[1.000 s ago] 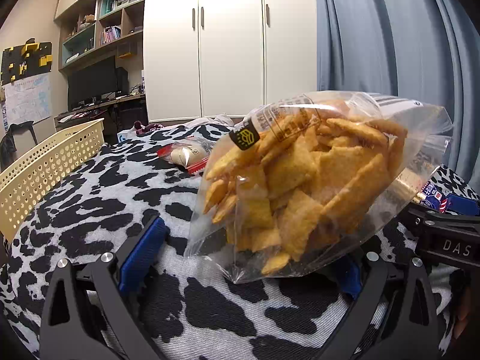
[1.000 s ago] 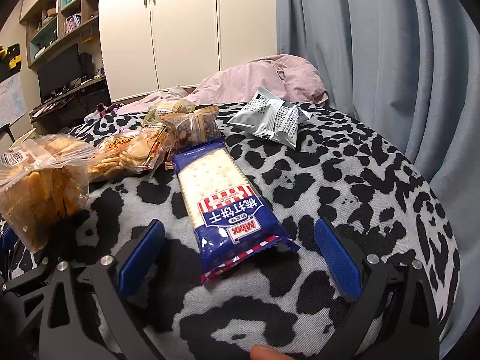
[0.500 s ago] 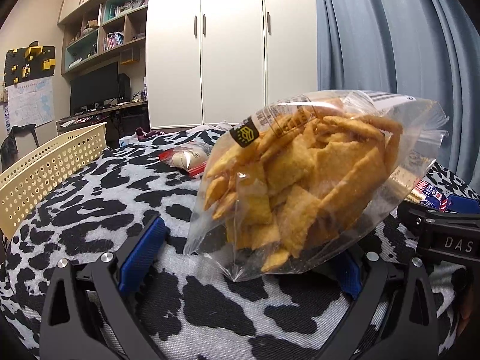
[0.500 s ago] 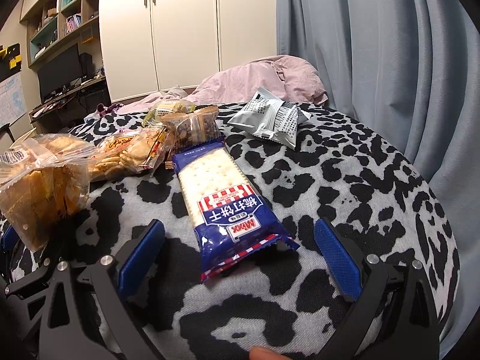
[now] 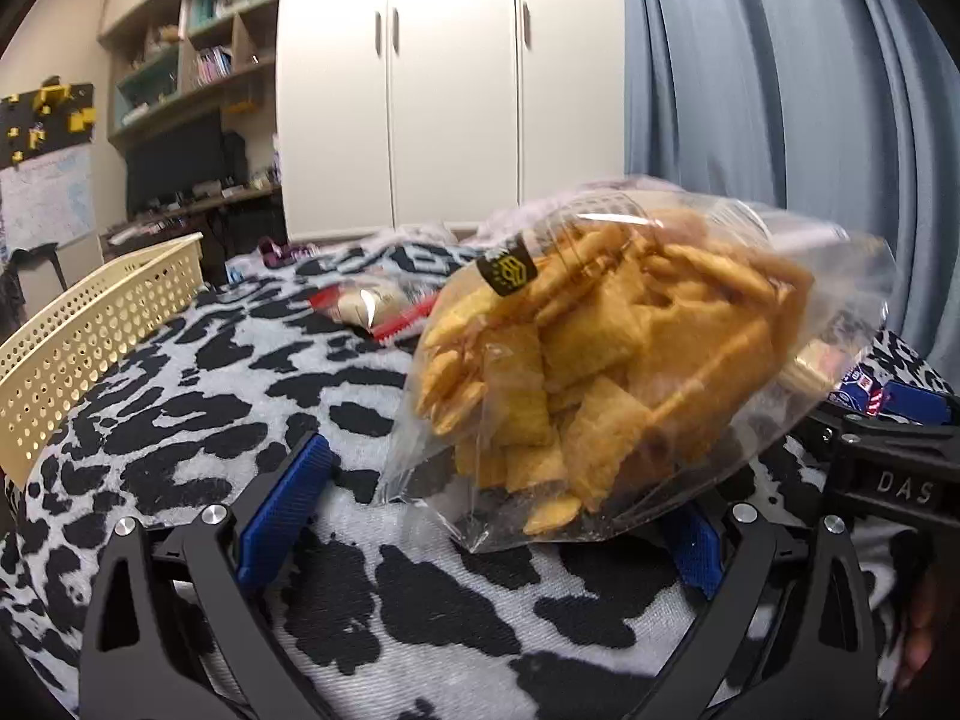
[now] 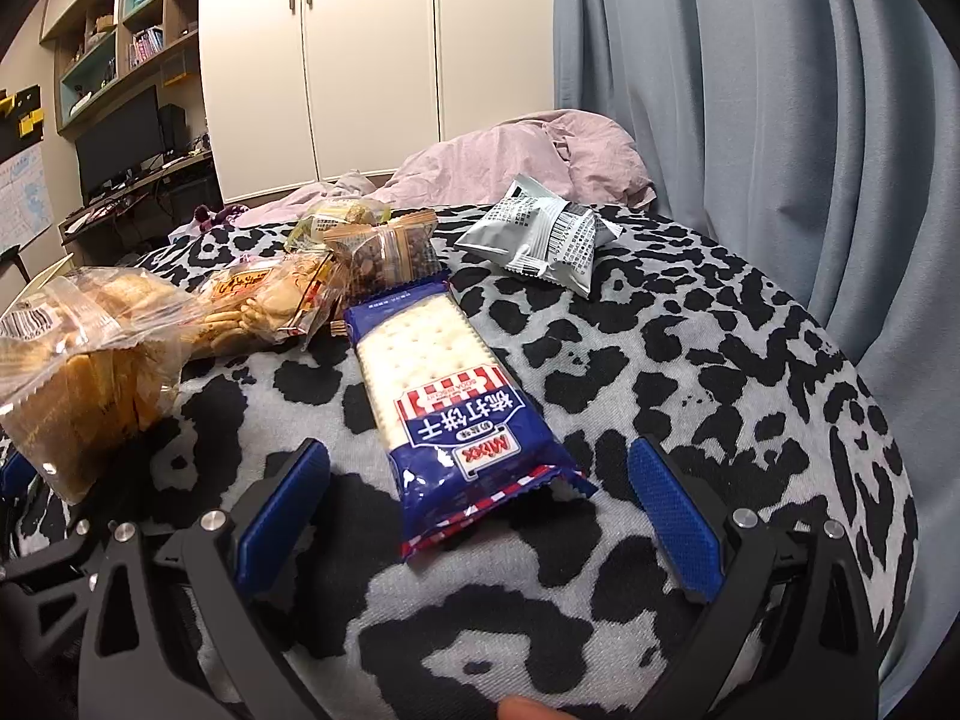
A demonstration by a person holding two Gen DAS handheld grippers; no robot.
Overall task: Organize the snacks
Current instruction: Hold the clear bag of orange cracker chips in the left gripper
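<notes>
The left claw (image 5: pixel 486 516) stood wide open, its blue pads well apart, with the clear bag of orange crackers (image 5: pixel 606 372) between and just ahead of them; whether the bag's lower corner touched the right pad could not be told, and nothing was gripped. The bag sat on the black-and-white spotted blanket (image 5: pixel 198 420) covering the bed. Beyond it lay a red-edged snack packet (image 5: pixel 372 312), and along the blanket's left edge stood a cream perforated basket (image 5: pixel 90 330). The right claw (image 6: pixel 474 510) was likewise wide open and empty, its pads on either side of the near end of a blue soda-cracker pack (image 6: pixel 444 384), which lay flat on the blanket without touching either pad. Farther toward the bed's far edge lay a packet of round biscuits (image 6: pixel 258 306), a small bag of dark nuts (image 6: pixel 390 252) and, apart to the right, a grey foil packet (image 6: pixel 540 234). The cracker bag showed at the left of this view.
</notes>
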